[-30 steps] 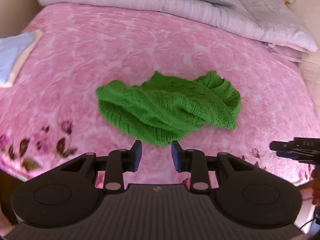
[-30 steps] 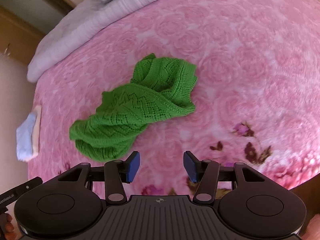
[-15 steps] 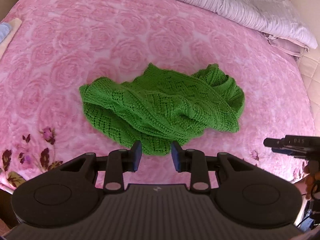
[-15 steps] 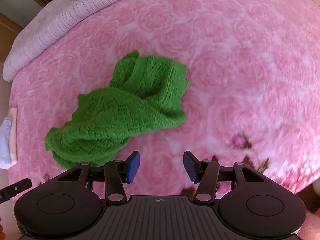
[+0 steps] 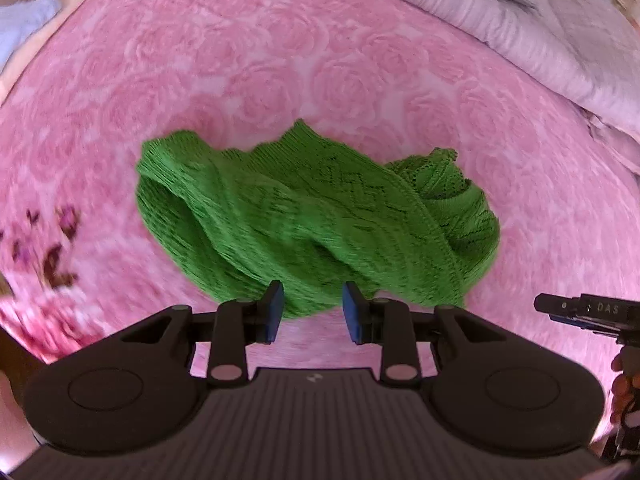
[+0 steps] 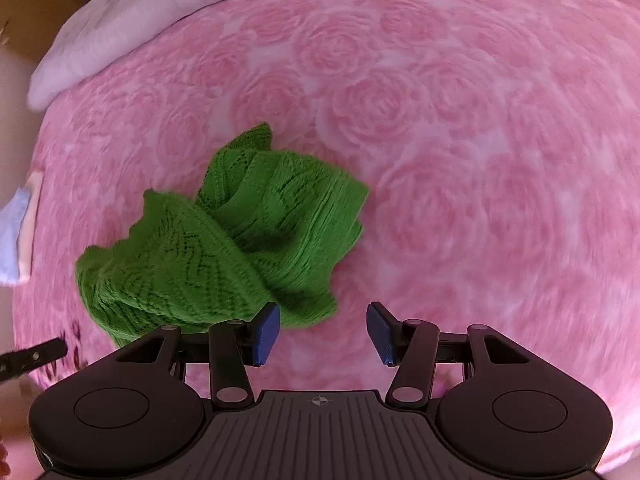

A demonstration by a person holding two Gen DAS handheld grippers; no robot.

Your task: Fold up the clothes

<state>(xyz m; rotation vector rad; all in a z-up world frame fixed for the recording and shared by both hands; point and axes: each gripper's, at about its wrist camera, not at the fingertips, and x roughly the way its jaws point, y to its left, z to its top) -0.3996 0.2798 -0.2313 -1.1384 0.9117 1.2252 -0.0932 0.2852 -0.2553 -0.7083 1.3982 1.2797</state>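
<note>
- Sweater [image 5: 316, 216], green knit, lay crumpled on the pink bed [image 5: 280, 60], directly ahead of left tool [image 5: 313, 312].
- Left tool fingers stood apart, empty.
- Right tool [image 6: 323, 334] fingers stood apart, empty; sweater [image 6: 224, 248] lay ahead-left.

The green sweater [image 5: 316, 216] is bunched up, so its sleeves and neck cannot be told apart. Its near edge hides behind the left hand-held gripper [image 5: 313, 313]. The flowers on the bed [image 5: 48, 248] look blurry
</note>
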